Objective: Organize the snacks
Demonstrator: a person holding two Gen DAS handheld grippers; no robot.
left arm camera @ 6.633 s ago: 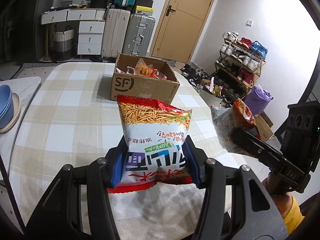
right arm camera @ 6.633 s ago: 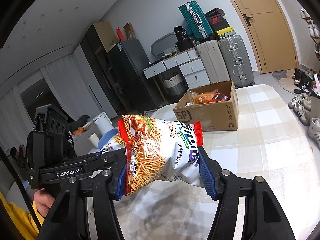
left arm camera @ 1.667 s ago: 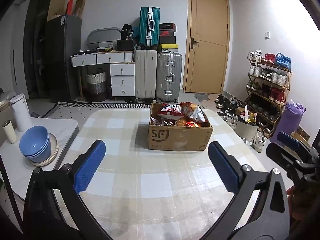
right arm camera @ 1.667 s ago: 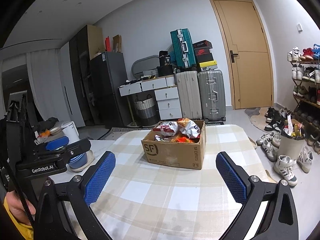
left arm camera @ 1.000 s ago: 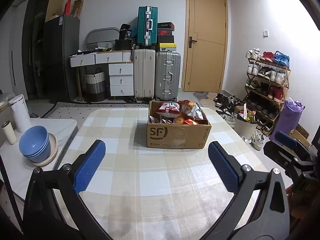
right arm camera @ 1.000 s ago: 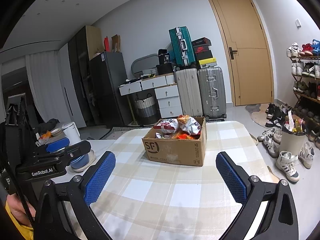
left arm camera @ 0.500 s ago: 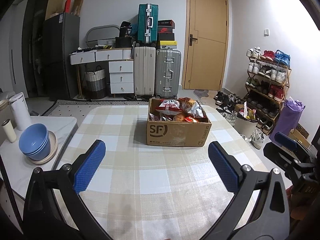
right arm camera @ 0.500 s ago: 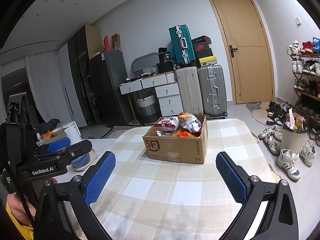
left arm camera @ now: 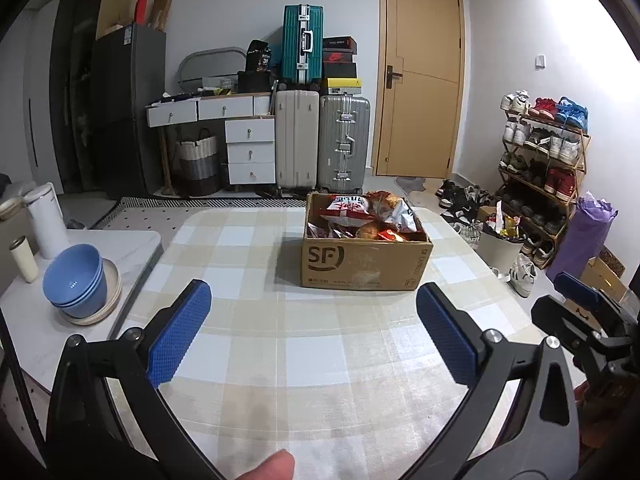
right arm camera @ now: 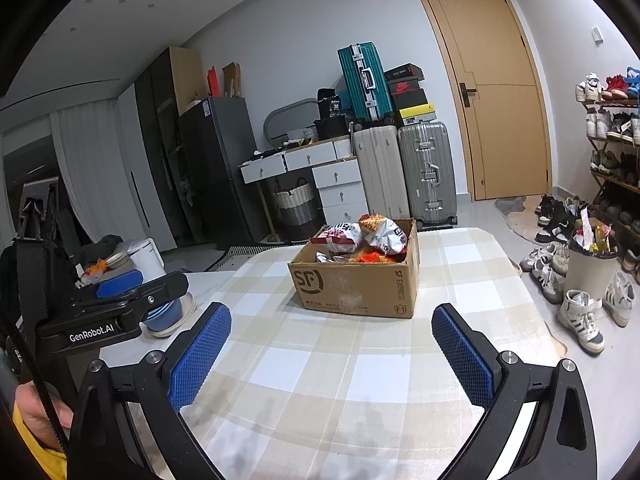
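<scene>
Both grippers hover above the checked tablecloth (left arm camera: 320,344), nothing held. The left gripper (left arm camera: 310,334) has its blue-padded fingers (left arm camera: 178,332) spread wide apart; the right gripper (right arm camera: 332,356) likewise has its jaws wide apart, pads bare. A cardboard box (left arm camera: 362,262) marked "SF" sits ahead on the far part of the table, well apart from both tools, piled with snack bags (left arm camera: 366,212) rising above its rim; a red-and-white bag lies on top beside an orange-and-white one. In the right wrist view the box (right arm camera: 356,280) shows the same heap. Stacked blue bowls (left arm camera: 76,280) rest on a plate on a white side table at left. Suitcases (left arm camera: 322,144) stand against the back wall.
</scene>
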